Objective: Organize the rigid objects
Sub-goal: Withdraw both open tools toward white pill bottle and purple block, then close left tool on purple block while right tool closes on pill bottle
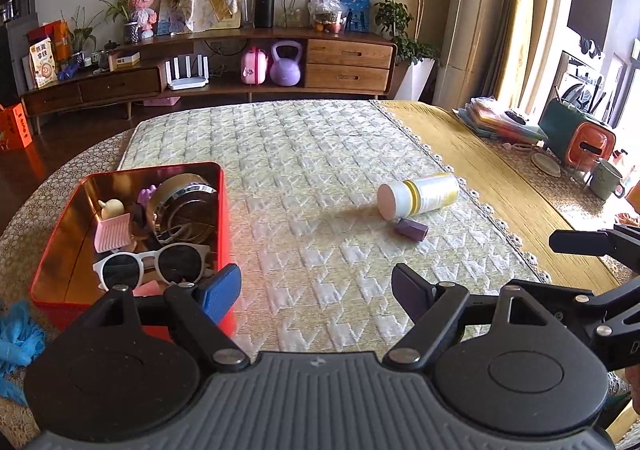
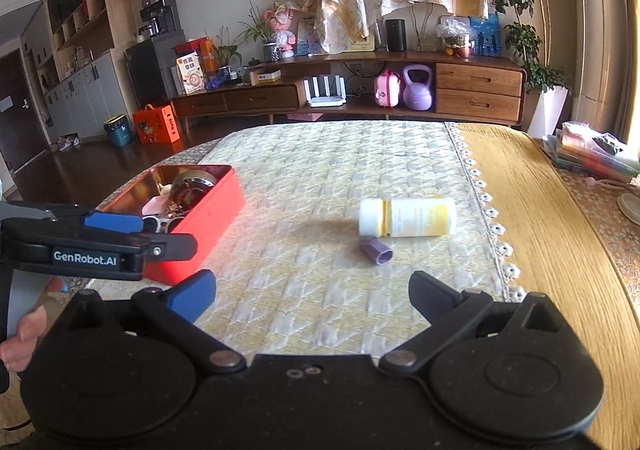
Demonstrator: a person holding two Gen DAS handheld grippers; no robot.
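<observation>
Both grippers hang empty, jaws spread wide: the left gripper (image 1: 316,286) beside the red tin (image 1: 224,210) that collects sunglasses (image 1: 154,262) and trinkets, the right gripper (image 2: 312,290) facing the toppled white bottle (image 2: 408,217) and purple cap (image 2: 378,252), apparently next.

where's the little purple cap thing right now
The purple cap lies on its side on the quilted mat, out of the red tin, touching or nearly touching the near side of the toppled white and yellow bottle; it is right of centre in both wrist views.
</observation>
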